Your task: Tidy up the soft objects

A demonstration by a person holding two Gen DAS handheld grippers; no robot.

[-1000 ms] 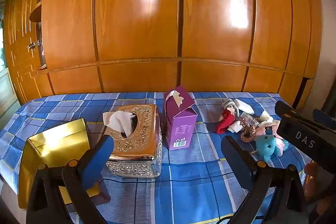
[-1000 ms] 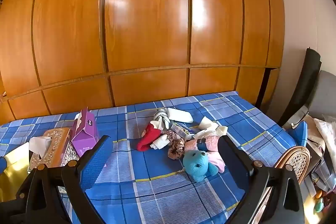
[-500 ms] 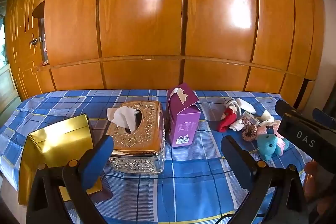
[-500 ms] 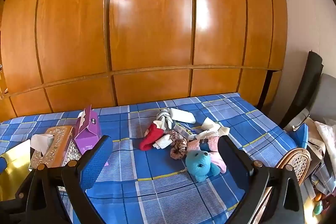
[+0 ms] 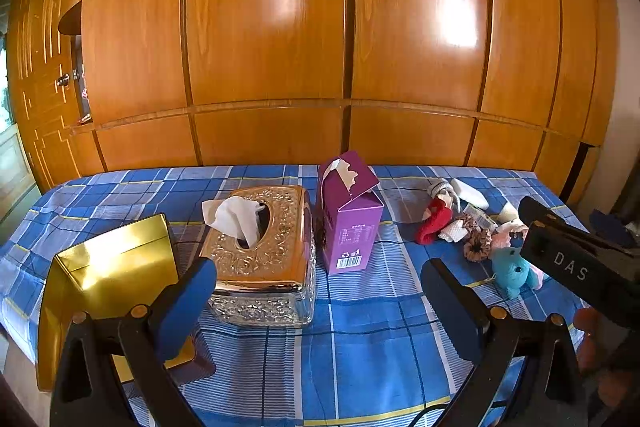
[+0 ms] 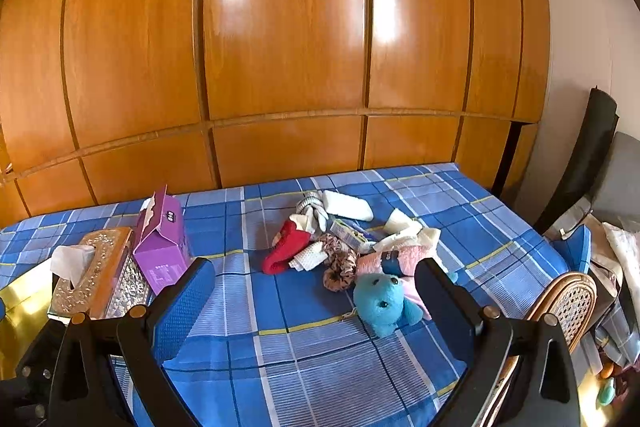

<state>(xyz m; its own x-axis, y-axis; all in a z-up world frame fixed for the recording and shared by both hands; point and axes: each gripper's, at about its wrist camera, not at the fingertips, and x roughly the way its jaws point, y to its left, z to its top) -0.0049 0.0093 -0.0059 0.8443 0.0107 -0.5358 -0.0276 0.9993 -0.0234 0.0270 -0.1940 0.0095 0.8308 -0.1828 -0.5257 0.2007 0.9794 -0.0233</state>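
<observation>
Your right gripper hovers over the blue checked cloth, fingers spread wide and empty. Just ahead of its right finger lies a teal plush toy, touching a pink soft piece and a brown scrunchie; beyond them a red sock sits in the same heap. Because the pieces touch, closing on the plush may drag or snag a neighbour. Your left gripper is also spread wide and empty, level above the cloth. Just beyond its left finger stands a gold tissue box, with a gold box to that finger's left; the purple carton stands farther ahead and could tip if nudged
</observation>
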